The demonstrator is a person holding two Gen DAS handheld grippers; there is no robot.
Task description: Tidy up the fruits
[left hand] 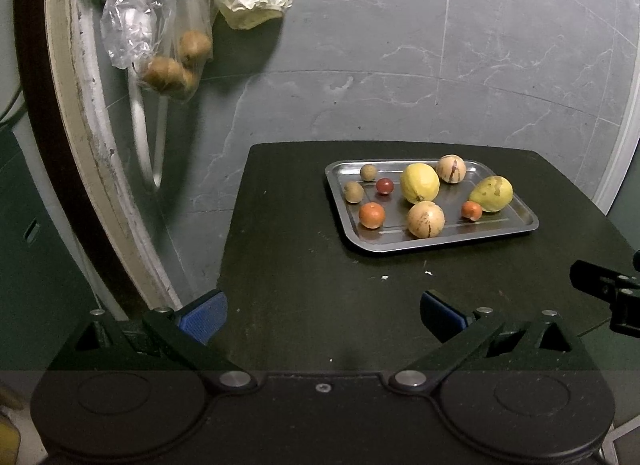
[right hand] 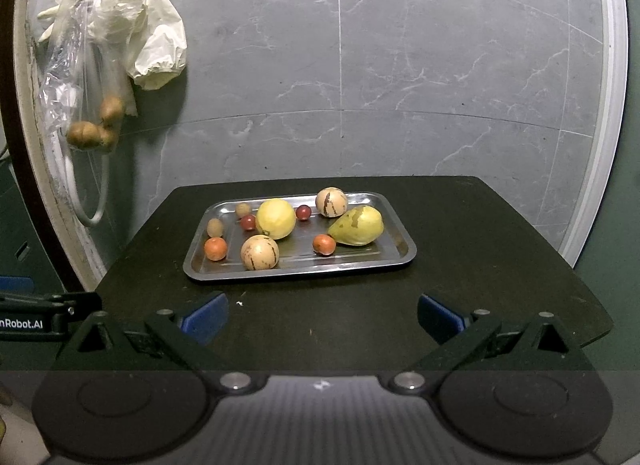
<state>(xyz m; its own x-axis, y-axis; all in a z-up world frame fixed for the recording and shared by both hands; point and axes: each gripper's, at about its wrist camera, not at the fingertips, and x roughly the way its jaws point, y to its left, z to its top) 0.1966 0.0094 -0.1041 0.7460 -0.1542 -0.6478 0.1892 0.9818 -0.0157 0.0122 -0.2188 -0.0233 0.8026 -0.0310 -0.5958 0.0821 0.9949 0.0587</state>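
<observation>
The left gripper [left hand: 323,315] and the right gripper [right hand: 322,317] were both spread wide with nothing between their blue pads [right hand: 204,321], hanging over the front edge of the dark table [right hand: 460,277]. A steel tray [right hand: 400,255] lay on the table toward its back edge, apart from both grippers. In the tray, the yellow round fruit [right hand: 276,218] sat in the middle, the yellow-green pear-shaped fruit [right hand: 357,225] near the right edge, and one striped pale fruit [right hand: 331,202] at the back edge, another [right hand: 259,252] near the front edge. Two orange fruits [right hand: 216,248] lay along the front, and two small brown ones [right hand: 215,227] near the left edge. Two small red fruits [right hand: 248,221] lay beside the yellow one. On the grey wall, a clear bag [right hand: 64,97] with brown fruits hung at the left.
</observation>
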